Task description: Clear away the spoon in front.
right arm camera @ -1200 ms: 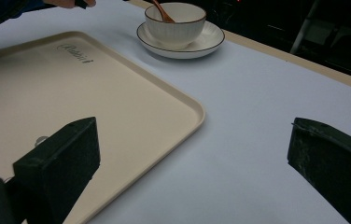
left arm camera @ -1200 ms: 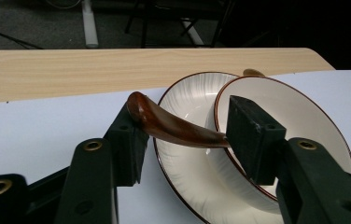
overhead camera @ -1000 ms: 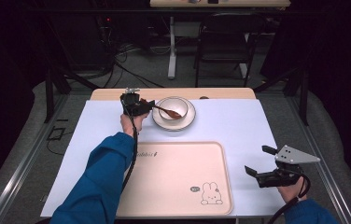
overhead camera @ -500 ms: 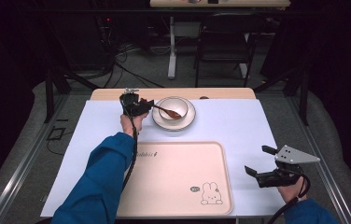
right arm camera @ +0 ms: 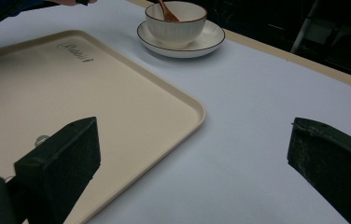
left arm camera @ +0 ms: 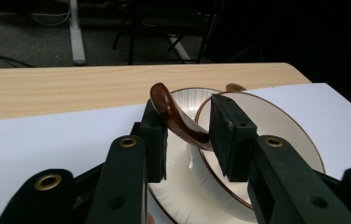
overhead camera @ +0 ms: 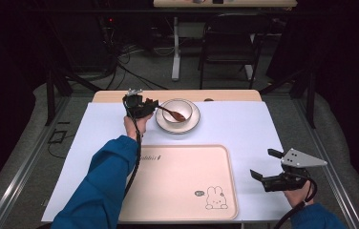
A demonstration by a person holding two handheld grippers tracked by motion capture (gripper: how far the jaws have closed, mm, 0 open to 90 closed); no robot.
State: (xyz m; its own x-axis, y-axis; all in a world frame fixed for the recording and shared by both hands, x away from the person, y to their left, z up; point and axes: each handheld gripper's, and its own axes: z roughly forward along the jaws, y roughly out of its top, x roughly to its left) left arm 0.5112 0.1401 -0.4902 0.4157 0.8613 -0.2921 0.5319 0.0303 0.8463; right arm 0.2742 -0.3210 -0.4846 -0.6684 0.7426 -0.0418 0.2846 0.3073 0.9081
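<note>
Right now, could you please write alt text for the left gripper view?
The left tongs straddle a brown spoon handle, jaws apart; the spoon rests in a white bowl on a saucer, with white sheet and wooden table edge beyond.

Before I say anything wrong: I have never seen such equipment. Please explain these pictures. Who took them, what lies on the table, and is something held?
No robot here: a person holds a two-jaw tool in each hand. One camera looks down from above; the other two ride on the tools and look along their black jaws.

On the table lie a white sheet, a beige tray with a rabbit drawing, and a bowl on a saucer.

The left tool has its jaws on either side of the handle of a brown spoon resting in the bowl; they are not closed on it. The right tool is open and holds nothing, beside the tray.
</note>
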